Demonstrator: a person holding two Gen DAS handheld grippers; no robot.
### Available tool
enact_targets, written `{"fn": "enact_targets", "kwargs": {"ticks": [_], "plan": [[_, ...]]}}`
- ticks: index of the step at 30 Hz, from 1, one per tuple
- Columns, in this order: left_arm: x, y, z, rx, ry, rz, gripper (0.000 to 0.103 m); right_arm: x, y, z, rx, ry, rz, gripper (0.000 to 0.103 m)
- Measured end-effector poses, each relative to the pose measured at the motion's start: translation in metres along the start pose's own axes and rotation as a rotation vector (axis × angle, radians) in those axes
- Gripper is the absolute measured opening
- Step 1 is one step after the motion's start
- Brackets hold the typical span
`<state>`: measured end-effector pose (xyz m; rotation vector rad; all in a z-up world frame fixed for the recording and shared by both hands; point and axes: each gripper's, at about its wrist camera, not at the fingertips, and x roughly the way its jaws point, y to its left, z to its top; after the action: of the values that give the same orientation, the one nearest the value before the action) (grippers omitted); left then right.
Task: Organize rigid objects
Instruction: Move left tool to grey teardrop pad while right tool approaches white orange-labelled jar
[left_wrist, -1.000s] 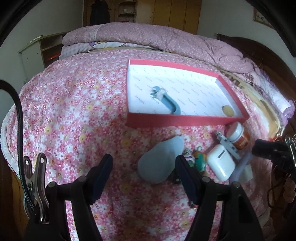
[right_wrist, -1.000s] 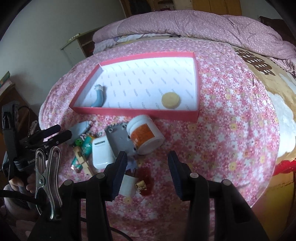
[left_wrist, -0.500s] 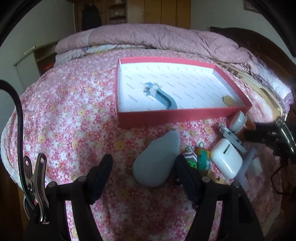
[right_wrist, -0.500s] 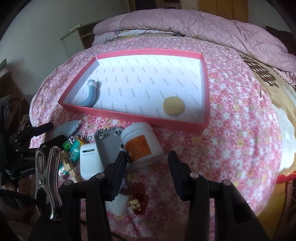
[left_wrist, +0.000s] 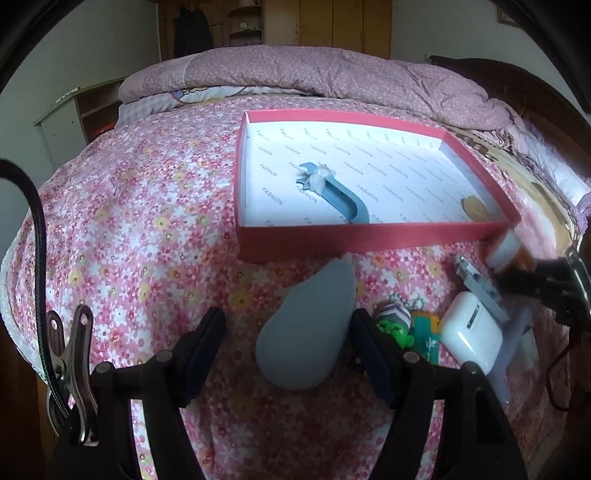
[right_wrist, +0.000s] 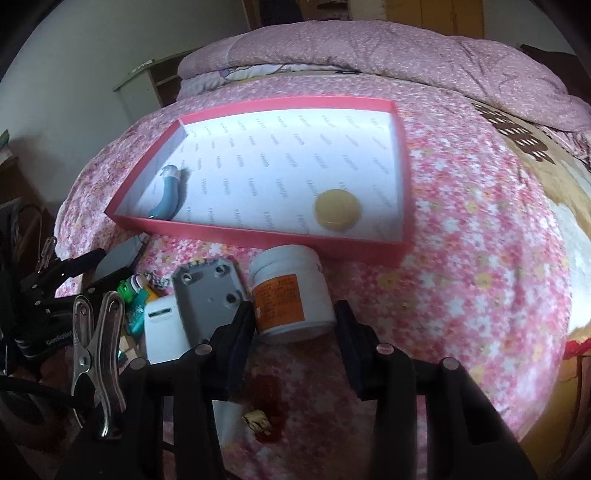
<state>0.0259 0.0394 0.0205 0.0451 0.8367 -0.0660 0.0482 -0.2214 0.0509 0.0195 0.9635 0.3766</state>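
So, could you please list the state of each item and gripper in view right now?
Red shallow cardboard box: open, holding two items.
White plastic jar with orange label: capped, lying on its side.
White earbud case: shut.
Left gripper: open, straddling the grey teardrop pouch.
Right gripper: open around the jar.

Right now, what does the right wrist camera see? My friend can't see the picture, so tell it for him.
The open right gripper reaches around a white jar with an orange label lying on a pink flowered bedspread. Beside the jar sit a grey plate and a white case. Behind them, a red tray holds a blue hook and a yellow disc.
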Motion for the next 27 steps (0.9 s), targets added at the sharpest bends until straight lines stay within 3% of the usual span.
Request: {"fn": "enact_targets", "kwargs": {"ticks": [7,13,27], "plan": [[0.002,0.002,0.0,-0.004,-0.011,-0.01,0.076,0.001,-0.009,-0.011,0.044,-0.029,0.023,0.045],[-0.003,0.002,-0.01,-0.007,-0.051,0.032,0.072,-0.003,-0.005,-0.032,0.046,-0.17,0.004,0.045],[0.0,0.0,-0.01,-0.019,-0.085,0.033,0.069,0.0,0.002,-0.03,0.026,-0.176,-0.032,0.047]]}}
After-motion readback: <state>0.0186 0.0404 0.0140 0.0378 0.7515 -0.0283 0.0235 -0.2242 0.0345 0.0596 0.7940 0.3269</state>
